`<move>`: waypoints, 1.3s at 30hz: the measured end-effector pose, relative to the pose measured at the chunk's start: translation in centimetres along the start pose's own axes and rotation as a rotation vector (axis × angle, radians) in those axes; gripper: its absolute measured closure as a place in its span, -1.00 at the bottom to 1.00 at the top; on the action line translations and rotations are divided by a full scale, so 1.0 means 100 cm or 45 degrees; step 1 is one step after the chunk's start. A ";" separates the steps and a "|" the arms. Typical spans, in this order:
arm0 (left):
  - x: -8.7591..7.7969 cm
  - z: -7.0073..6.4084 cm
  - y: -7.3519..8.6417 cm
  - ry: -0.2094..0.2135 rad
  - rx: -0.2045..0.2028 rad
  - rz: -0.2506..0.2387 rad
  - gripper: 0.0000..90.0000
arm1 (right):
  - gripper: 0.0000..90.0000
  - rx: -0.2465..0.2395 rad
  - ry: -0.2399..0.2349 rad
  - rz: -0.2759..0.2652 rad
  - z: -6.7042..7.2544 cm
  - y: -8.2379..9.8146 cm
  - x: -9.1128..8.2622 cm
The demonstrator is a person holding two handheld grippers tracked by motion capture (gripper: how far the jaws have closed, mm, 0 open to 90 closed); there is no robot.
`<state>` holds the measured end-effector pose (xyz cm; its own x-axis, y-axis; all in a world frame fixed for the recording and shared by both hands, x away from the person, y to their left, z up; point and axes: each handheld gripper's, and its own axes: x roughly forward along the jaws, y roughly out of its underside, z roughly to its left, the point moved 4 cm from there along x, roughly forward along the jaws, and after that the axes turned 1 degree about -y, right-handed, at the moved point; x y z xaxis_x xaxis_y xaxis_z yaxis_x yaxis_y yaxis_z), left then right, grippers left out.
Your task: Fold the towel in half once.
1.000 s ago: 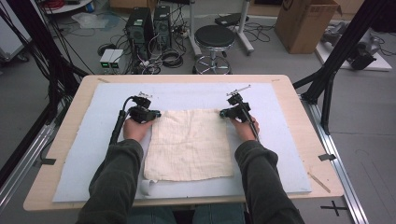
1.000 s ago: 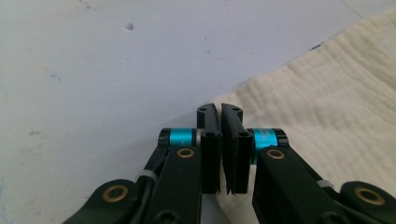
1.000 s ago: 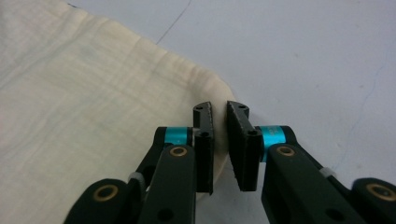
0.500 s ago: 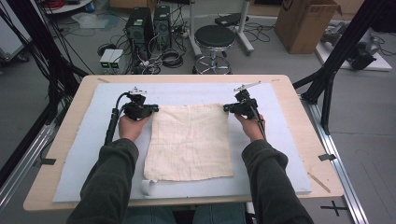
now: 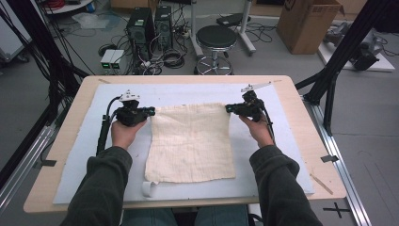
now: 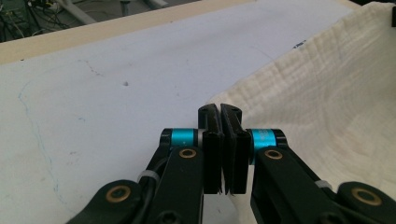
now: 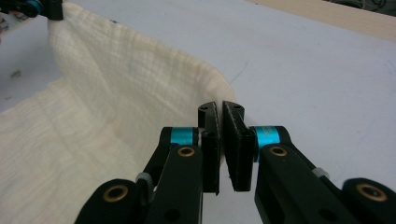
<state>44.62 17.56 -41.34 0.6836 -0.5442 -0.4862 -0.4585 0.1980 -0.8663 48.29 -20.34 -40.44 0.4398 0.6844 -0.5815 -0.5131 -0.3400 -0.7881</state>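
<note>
- a cream cloth [image 5: 192, 141] is lying on a pale blue mat [image 5: 80, 155] covering a wooden table [image 5: 301, 122]; its far edge is sitting up past the middle of the mat, its near edge close to the person's side.
- a small white tag [image 5: 148, 189] is sticking out at the cloth's near left corner.
- beyond the table: a black stool [image 5: 216, 36], two computer towers [image 5: 151, 23], loose cables on the floor, a cardboard box [image 5: 308, 23] at far right. nothing is standing between the grippers and the cloth.
- left gripper [image 5: 151, 112] is pinching the far left corner of the cloth; right gripper [image 5: 227, 108] is pinching the far right corner. sleeves are coming in from the bottom of the high view.
- left gripper view: the left gripper [image 6: 219, 111] has its jaws pressed together with the cloth's [image 6: 327, 107] corner between the tips, fabric rising off the mat [image 6: 116, 84] toward the upper right.
- right gripper view: the right gripper [image 7: 219, 108] has its jaws closed at the tips on the cloth [image 7: 116, 107] edge; the other gripper [image 7: 44, 8] is showing at top left, holding the opposite corner, the far edge sagging between the two.
- the gripper views are showing the lifted edge, which the high view flattens.
- against the earlier frames, both hands have moved farther up the table and wider apart, and the cloth's far edge has been drawn up and stretched with them.
</note>
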 end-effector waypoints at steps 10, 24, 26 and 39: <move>-0.013 -0.006 0.001 0.032 0.040 -0.024 0.93 | 0.90 -0.040 -0.036 0.004 0.011 0.004 0.002; -0.022 -0.013 0.009 0.059 0.058 -0.016 0.93 | 0.90 -0.037 -0.059 -0.005 0.018 0.008 -0.007; -0.024 -0.014 0.011 0.059 0.058 -0.016 0.93 | 0.90 -0.034 -0.067 -0.012 0.018 0.010 -0.008; -0.037 -0.024 0.017 0.079 0.083 -0.025 0.93 | 0.90 -0.060 -0.100 -0.012 0.034 0.017 -0.019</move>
<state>39.95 17.97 -40.77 0.6544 -0.5977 -0.4631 -0.4061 0.2388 -0.8821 44.07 -20.05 -39.97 0.3843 0.7356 -0.5579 -0.4732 -0.3619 -0.8032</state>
